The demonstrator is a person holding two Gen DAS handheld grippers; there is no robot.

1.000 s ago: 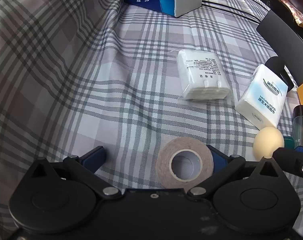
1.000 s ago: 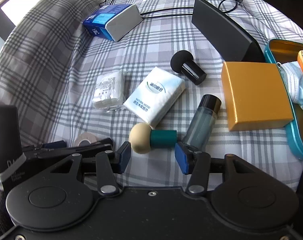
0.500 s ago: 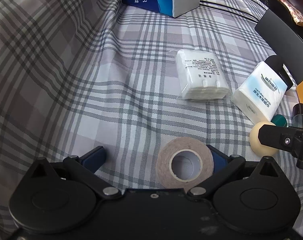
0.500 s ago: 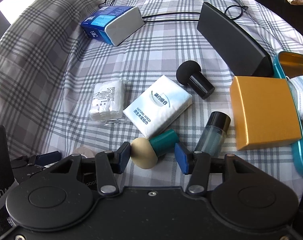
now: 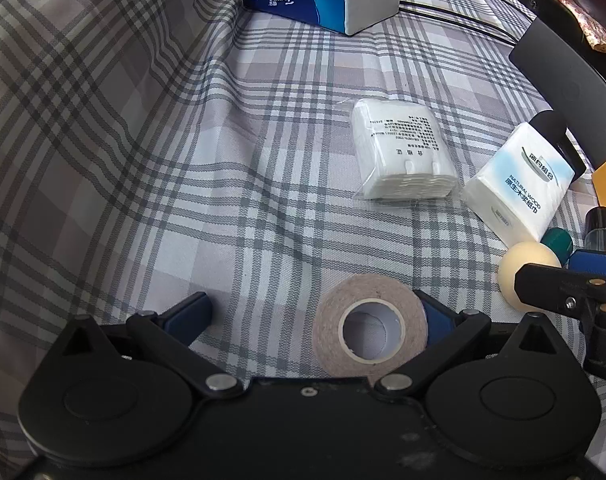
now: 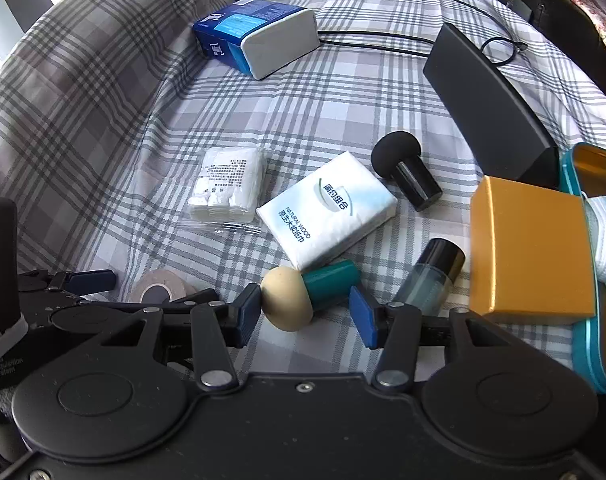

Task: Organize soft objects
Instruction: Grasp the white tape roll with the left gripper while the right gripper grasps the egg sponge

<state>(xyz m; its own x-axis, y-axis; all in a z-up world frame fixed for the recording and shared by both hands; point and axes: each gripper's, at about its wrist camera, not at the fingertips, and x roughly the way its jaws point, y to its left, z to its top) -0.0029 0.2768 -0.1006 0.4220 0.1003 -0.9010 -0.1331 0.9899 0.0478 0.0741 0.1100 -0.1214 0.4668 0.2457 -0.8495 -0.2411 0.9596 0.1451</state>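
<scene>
Both our grippers point down at the plaid bedcover. Our right gripper has its jaws partly apart around the cream-headed sponge applicator: the left pad touches the cream head, while the right pad stands just clear of the teal handle, so we see no squeeze on it. Our left gripper has its jaws wide — the tan tape roll lies flat between them, against the right finger, well apart from the left one.

From the sponge in the right wrist view, the white tissue pack lies just beyond at 12 o'clock, touching the teal handle. A bag of cotton pads sits at 11 o'clock, beside the pack. At 1 o'clock lies a black sponge applicator; at 3 o'clock a small clear bottle, and past it a gold box resting on the rim of a teal tin. Far off at 12 o'clock — a blue tissue box on its side.
</scene>
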